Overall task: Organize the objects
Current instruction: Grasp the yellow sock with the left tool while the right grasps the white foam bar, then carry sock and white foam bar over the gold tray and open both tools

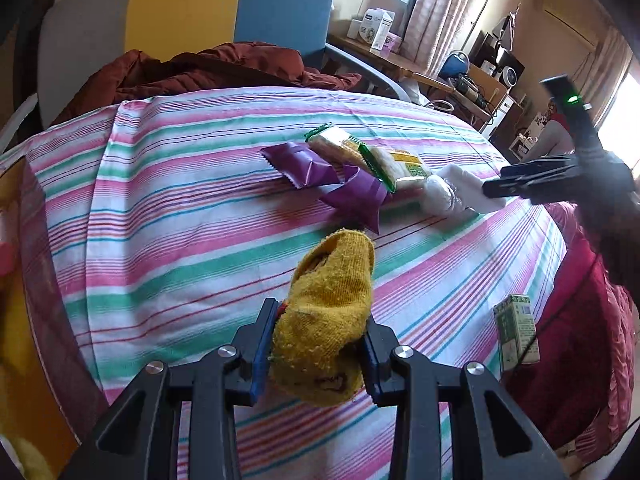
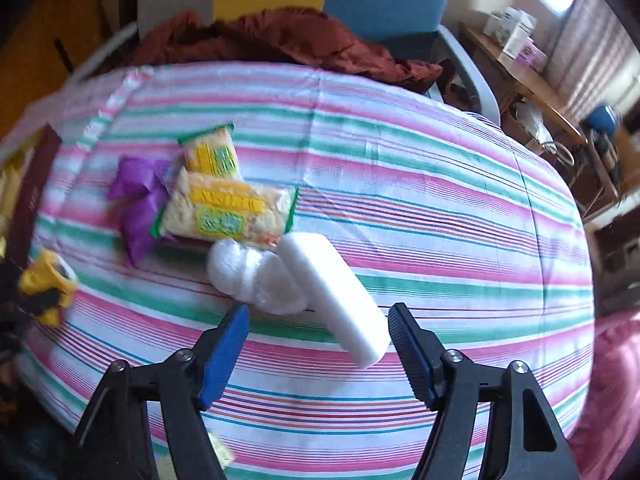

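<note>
My left gripper [image 1: 320, 320] is shut on a rolled yellow sock [image 1: 332, 312], held just over the striped sheet [image 1: 180, 208]. My right gripper [image 2: 318, 312] is open around the near end of a white oblong block [image 2: 336, 296]; the pads stand apart from it. A white plastic-wrapped bundle [image 2: 252, 276] touches the block. Behind lie two yellow-green snack packets [image 2: 228, 208] and purple wrappers [image 2: 138, 204]. The left wrist view shows the right gripper [image 1: 504, 188] at the block [image 1: 468, 188]. The sock [image 2: 48, 280] shows at the far left of the right wrist view.
A small green-and-white box [image 1: 516, 332] stands near the sheet's right edge, beside a crimson quilt [image 1: 580, 320]. A rust-red cover [image 1: 208, 68] is bunched at the far end before a yellow and blue headboard [image 1: 240, 4]. A wooden desk with boxes [image 1: 376, 36] is at the back right.
</note>
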Available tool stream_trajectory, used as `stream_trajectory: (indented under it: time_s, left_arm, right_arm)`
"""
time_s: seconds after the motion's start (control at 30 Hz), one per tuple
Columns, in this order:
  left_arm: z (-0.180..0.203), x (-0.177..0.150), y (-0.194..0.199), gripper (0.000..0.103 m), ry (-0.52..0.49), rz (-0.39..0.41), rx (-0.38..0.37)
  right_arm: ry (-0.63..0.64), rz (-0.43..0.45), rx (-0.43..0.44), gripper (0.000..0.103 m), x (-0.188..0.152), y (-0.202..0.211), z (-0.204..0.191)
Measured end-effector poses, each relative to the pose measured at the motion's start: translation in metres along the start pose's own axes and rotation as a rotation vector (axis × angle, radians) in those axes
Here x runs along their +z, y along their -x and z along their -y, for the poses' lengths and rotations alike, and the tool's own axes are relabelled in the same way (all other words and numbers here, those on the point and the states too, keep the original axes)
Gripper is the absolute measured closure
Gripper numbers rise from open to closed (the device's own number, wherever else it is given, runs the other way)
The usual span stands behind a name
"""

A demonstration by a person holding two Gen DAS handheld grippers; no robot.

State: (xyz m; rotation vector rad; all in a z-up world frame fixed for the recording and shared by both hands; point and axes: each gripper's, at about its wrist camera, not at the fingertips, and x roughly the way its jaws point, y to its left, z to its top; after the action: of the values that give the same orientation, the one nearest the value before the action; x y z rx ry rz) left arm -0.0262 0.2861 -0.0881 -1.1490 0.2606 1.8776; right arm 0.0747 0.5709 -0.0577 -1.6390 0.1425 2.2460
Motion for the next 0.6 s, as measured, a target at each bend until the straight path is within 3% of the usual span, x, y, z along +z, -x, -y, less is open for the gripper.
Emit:
stream_trajectory:
  time_s: [0.07, 0.13, 0.2, 0.43, 0.6]
  left_arm:
    - [0.000, -0.001, 0.003, 0.066, 0.000, 0.008, -0.005]
    - [0.001, 0.000, 0.008, 0.066, 0.003, 0.019, -0.005]
    - [0.000, 0.000, 0.013, 0.066, 0.008, 0.028, -0.008]
    - [-0.007, -0.005, 0.044, 0.066, 0.046, 0.084, -0.025]
    - [-0.020, -0.009, 0.080, 0.066, 0.090, 0.160, -0.004]
  right_arm:
    - [0.029, -0.033, -0.029, 0.039, 0.002, -0.012, 0.000]
    - [0.049, -0.066, -0.068, 0.061, 0.003, -0.027, 0.002]
    - [0.048, -0.087, -0.101, 0.072, 0.004, -0.038, 0.004]
    - [-0.025, -0.006, -0.116, 0.076, -0.003, -0.007, 0.023]
    - [-0.066, 0.132, -0.070, 0.076, -0.004, 0.048, 0.011]
